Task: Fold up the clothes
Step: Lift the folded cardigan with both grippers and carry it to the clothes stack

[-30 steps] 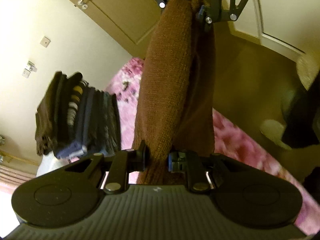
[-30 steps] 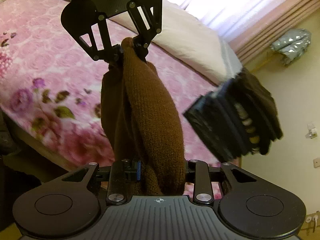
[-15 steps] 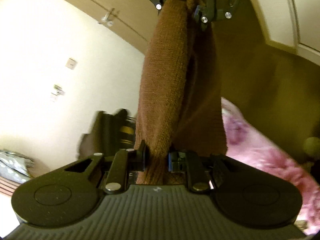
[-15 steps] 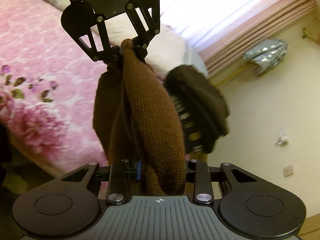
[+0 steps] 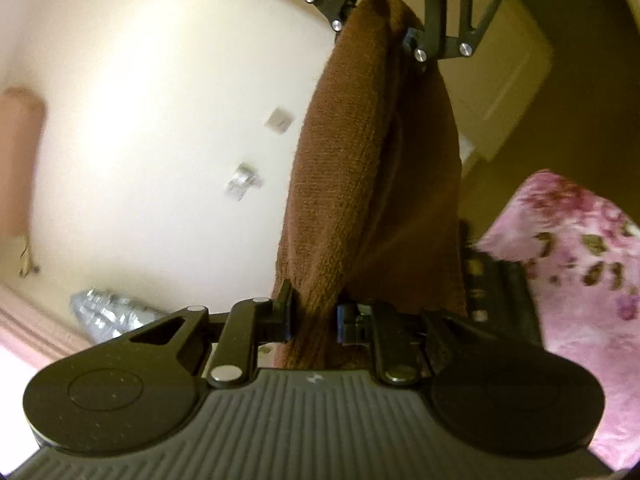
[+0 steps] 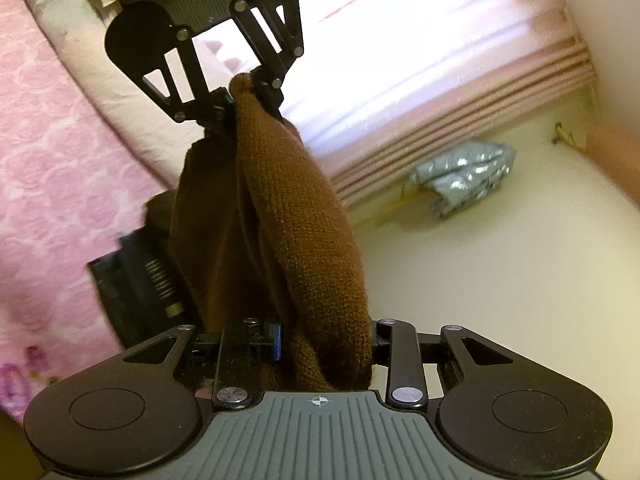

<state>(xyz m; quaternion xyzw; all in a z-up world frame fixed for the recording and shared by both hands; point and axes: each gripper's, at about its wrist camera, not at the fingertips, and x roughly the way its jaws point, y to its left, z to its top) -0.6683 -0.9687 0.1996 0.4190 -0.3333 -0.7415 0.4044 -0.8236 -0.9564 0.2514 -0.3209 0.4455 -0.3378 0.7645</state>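
A pink floral bed [image 6: 48, 184] is lying below. The left gripper [image 5: 312, 316] & right gripper [image 6: 326, 340] are each clamping narrow jaws on the brown knit garment [image 6: 296, 216], which is hanging stretched btw them.

We looked along each gripper's fingers from just behind them, the two cameras facing one another. Both views shared the brown knit garment [image 5: 372, 184] close up and, apparently, the blurred pink floral bed [image 6: 52, 168].

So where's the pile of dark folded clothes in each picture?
Left wrist view: the pile peeks out low on the right, behind the brown knit, beside the pink bedspread.
Right wrist view: the pile sits left of the knit.
Shared landmark: the silver bag.
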